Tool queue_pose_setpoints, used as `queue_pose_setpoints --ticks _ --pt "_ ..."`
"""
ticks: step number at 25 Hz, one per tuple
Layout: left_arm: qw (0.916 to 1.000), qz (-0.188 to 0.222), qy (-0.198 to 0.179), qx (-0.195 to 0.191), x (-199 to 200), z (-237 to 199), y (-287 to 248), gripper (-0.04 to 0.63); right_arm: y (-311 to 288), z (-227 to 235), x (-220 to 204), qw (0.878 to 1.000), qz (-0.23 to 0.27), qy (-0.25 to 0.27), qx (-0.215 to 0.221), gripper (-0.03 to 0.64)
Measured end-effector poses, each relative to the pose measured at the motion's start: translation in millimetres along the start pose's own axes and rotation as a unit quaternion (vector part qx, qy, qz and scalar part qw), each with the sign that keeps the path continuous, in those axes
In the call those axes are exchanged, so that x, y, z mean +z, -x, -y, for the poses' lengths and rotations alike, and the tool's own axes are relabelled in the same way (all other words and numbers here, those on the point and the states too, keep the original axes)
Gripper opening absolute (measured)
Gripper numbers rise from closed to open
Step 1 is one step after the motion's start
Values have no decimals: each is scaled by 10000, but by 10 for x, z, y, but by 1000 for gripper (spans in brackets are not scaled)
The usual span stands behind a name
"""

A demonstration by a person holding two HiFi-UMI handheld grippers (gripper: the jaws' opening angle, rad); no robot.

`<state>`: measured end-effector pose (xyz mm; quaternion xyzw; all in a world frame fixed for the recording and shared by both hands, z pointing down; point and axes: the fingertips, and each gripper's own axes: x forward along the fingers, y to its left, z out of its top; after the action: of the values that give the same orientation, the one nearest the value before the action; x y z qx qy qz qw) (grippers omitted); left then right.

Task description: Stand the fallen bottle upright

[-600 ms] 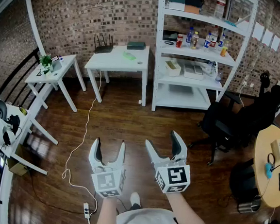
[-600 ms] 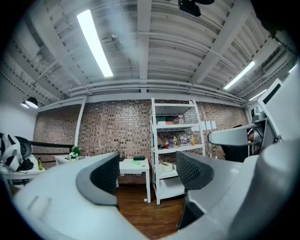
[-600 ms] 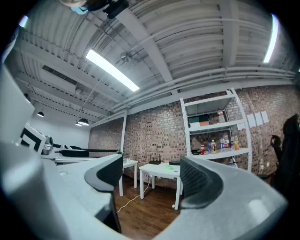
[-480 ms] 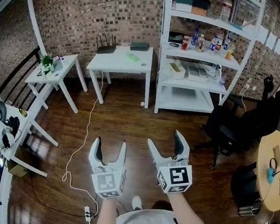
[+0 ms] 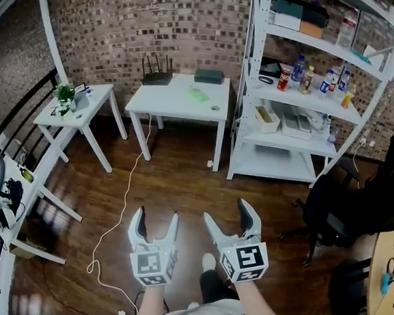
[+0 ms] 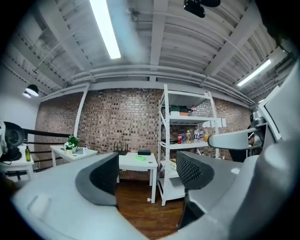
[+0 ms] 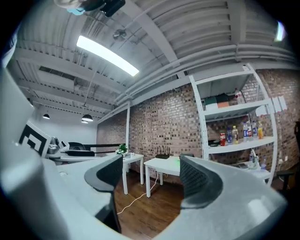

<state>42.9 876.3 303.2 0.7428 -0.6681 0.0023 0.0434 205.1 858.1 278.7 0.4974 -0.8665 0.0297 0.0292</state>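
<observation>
Both grippers are held level over the wooden floor, far from the furniture. My left gripper [image 5: 155,217] is open with nothing between its jaws, and so is my right gripper [image 5: 228,213]. Several upright bottles [image 5: 313,78] and a red can stand on the middle board of a white shelf rack [image 5: 247,89]. From here I cannot make out a fallen bottle. In the left gripper view the open left gripper [image 6: 147,176] frames the white table [image 6: 138,161] and the bottles [image 6: 190,137]. The right gripper view looks past the open right gripper [image 7: 152,176] at the bottles [image 7: 239,131].
A white table [image 5: 178,104] by the brick wall bears a router [image 5: 156,74], a dark box and a green item. A small side table with a plant [image 5: 65,94] stands left. A white cable [image 5: 121,201] runs over the floor. A black office chair [image 5: 343,207] is at the right.
In the head view the table and shelf rack have slid right and grown larger. Both grippers stay open and keep their place at the bottom of the view.
</observation>
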Motion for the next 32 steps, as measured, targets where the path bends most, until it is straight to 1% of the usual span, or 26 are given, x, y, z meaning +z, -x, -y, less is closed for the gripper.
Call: queue_pose_setpoints --ticks 2,4,6,9,11,13,15,17,20,23,25,29,30,32 --pt "9999 -75 153 -13 -46 -127 -491 388 -442 158 -52 9999 -22 -92 66 365" --pt "9998 -80 189 3 39 -215 -994 388 -930 395 -30 9995 -91 -258 171 366" --pt "10000 -27 57 18 201 -248 -1477 388 -1402 676 74 9985 -157 -426 315 365" --pt "9997 148 -145 121 270 -213 -2018 381 -1939 1063 86 9976 -176 -370 551 361" --pt "9995 142 -202 201 218 -195 -2351 364 -2257 1263 -45 9965 -267 -381 689 341" --pt "9996 -25 -192 185 95 -190 -2638 364 -2511 1375 -221 9944 -498 -455 811 339" --pt "9997 -133 -145 163 -82 -217 -2926 364 -2764 1485 -404 9932 -653 -414 874 339" --pt "9998 -81 -97 138 -267 -298 -3291 362 -3104 1620 -558 9929 -673 -334 926 339" --pt "9999 -21 -105 99 -430 -567 -3857 360 -3684 1727 -722 9926 -725 -239 943 329" --pt "9999 -45 -78 -92 -394 -905 -4463 359 -4377 1788 -751 9930 -808 -222 833 318" --pt "9998 -9 -31 -205 -278 -1149 -4912 356 -4891 1840 -659 9935 -800 -168 789 318" --pt "9990 -24 -48 -450 -70 -1602 -5793 341 -5837 1942 -322 9949 -658 -5 758 317" --pt "9989 6 -33 -476 -21 -1711 -5982 329 -6024 1952 -245 9952 -614 53 756 318" --pt "9988 64 30 -475 55 -1915 -6367 325 -6377 1988 -148 9955 -573 181 730 317"
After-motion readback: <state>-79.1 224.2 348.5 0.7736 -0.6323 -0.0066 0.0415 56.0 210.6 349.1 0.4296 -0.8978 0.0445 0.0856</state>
